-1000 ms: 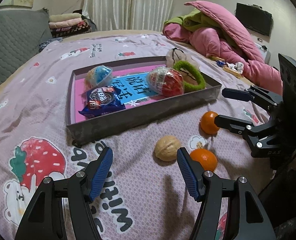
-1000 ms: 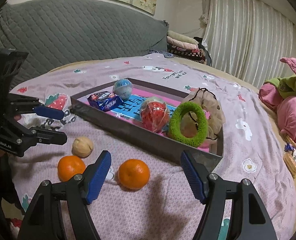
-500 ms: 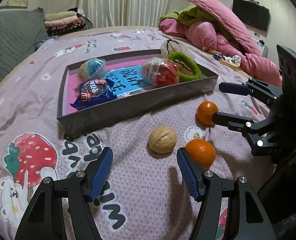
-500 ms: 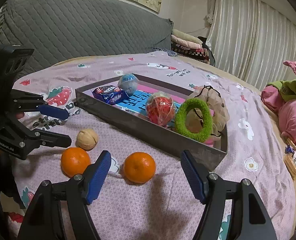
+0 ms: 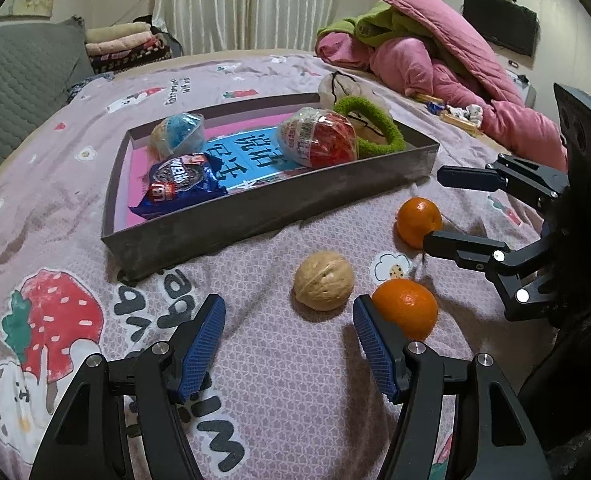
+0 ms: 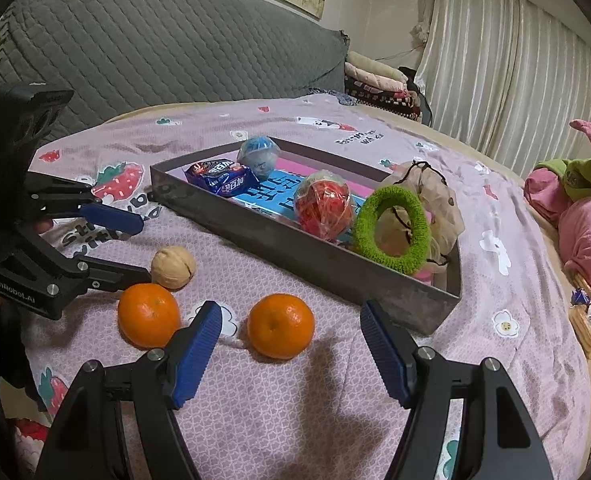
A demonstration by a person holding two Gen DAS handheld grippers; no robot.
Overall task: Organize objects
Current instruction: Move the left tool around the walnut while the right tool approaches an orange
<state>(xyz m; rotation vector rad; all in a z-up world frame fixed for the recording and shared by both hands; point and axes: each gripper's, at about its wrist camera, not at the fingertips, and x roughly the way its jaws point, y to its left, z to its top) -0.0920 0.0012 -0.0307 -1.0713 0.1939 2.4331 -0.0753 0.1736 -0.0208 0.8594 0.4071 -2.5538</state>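
nothing shifted: both grippers' ribbed jaws stay spread over the wrinkled round walnut (image 5: 323,280) and 2 dimpled oranges.

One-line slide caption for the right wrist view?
Open right gripper hovers over an orange beside the grey tray on the bed.
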